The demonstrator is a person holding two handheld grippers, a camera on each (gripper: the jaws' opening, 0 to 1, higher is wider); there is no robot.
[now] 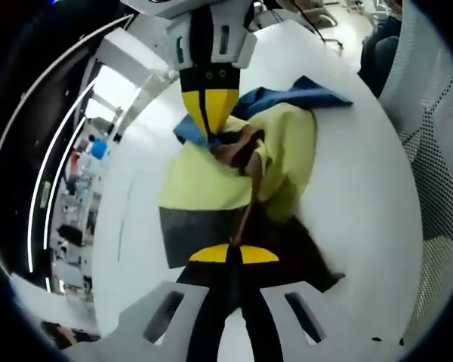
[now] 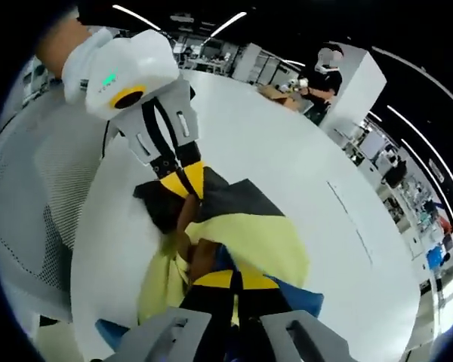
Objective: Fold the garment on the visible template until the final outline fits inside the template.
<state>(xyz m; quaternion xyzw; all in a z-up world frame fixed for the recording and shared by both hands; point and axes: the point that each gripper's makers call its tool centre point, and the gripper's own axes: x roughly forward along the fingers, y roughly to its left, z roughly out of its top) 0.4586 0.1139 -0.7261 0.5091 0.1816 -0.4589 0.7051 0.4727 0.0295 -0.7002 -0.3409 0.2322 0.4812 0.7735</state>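
Two grippers meet over your white table (image 1: 362, 196), where the yellow, grey and blue garment (image 1: 211, 181) lies bunched. Your left gripper (image 1: 234, 255) seems pinched shut on its near grey edge; your right gripper (image 2: 234, 280) is clamped on the far blue edge.

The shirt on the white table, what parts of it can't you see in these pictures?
- Template: in both views the shirt covers the table where it would lie; no outline can be made out.
- Shirt's near edge: left gripper view, hidden behind the left tool.
- Shirt's blue corner: right gripper view, partly behind the right tool.
- Shirt's full shape: bunched, folds hide it.
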